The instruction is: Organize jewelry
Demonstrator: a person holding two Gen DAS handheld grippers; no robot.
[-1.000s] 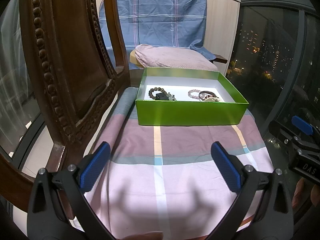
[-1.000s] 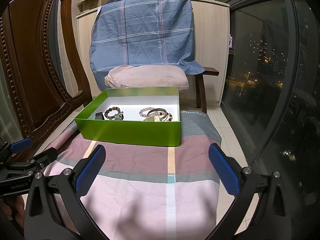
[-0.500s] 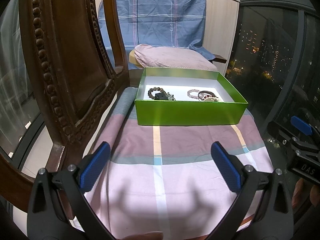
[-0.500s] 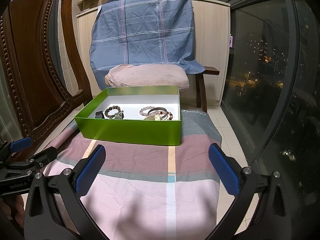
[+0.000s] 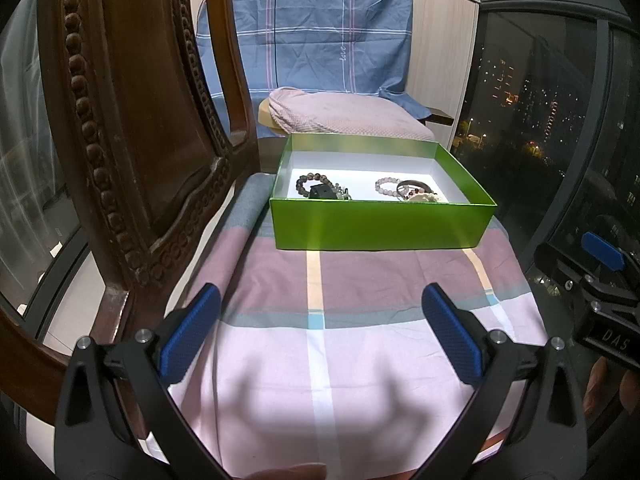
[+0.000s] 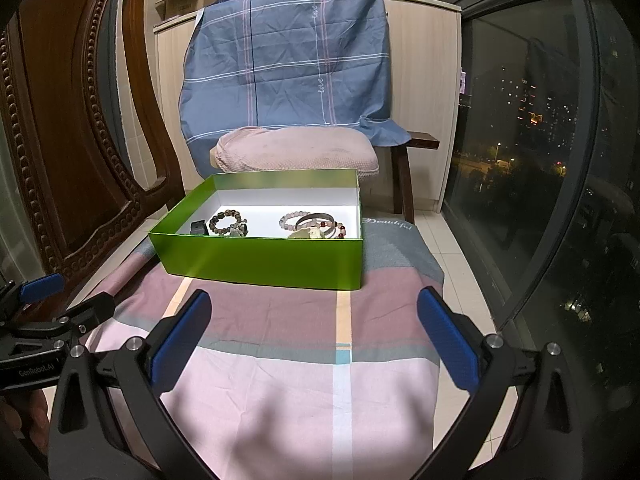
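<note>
A green open box (image 5: 380, 224) (image 6: 260, 258) stands on a pink checked cloth at the far end of the surface. Inside lie a dark bead bracelet (image 5: 311, 181) (image 6: 226, 218), a small black item (image 5: 320, 192), a pink bead bracelet (image 5: 386, 184) (image 6: 294, 218), a dark bangle (image 6: 316, 220) and a pale lump (image 6: 308, 234). My left gripper (image 5: 320, 322) is open and empty, well short of the box. My right gripper (image 6: 314, 330) is open and empty, also short of the box.
A carved wooden chair back (image 5: 132, 120) (image 6: 68, 128) rises close on the left. A pink cushion (image 6: 296, 150) and blue checked sheet (image 6: 288, 64) lie behind the box. A dark window (image 6: 560, 140) runs along the right. The cloth (image 5: 320, 360) drops off at both sides.
Both grippers stay open and nearly still. The box has shifted very slightly in both views.
</note>
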